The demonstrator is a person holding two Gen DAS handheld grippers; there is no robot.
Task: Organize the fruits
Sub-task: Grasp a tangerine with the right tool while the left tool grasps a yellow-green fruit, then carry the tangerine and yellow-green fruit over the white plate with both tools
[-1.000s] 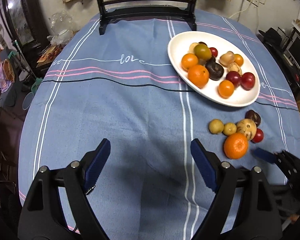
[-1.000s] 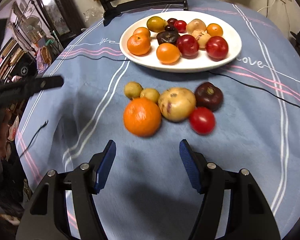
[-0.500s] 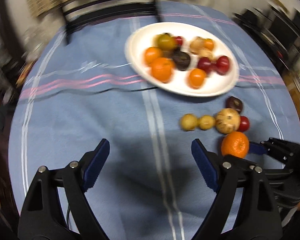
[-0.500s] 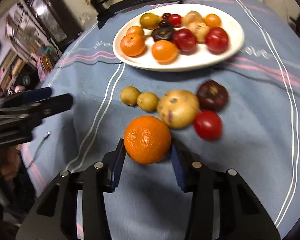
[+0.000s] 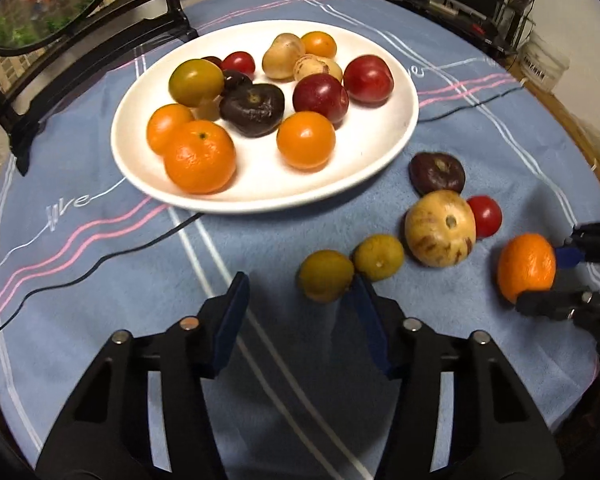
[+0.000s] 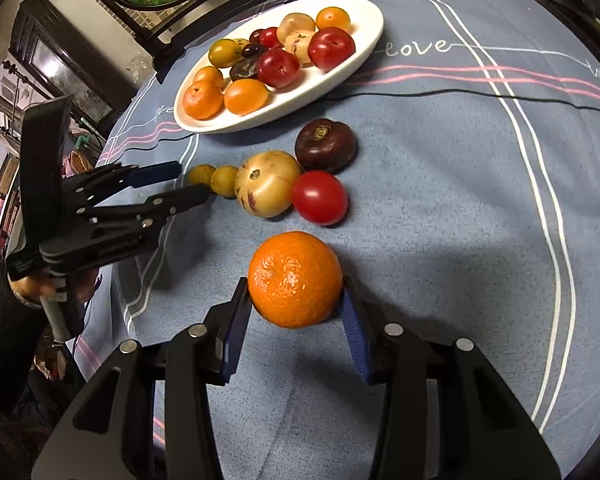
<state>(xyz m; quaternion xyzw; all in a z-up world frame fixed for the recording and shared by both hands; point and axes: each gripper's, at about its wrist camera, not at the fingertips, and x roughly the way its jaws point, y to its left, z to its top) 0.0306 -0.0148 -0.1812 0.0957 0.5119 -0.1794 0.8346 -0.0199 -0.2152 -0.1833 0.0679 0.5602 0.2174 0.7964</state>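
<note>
orange mandarin [image 6: 295, 279] on blue cloth [image 6: 440, 216], clamped between right gripper [image 6: 294, 314] pads, near white plate [image 6: 340, 68]. left gripper [image 5: 300, 304] closing, nothing between its jaws; small yellow fruit [image 5: 326, 276] just beyond its right pad.

Two steep close wrist views, shared plate [image 5: 396, 80]

Both grippers are black plastic with a ribbed, cut-out frame. Each finger [image 6: 232, 332] carries a flat blue pad and silver rivets at its pivots. The left gripper [image 6: 180, 184] has a black grip behind it. The hand [image 6: 32, 288] wears a black sleeve [image 6: 4, 344].
</note>
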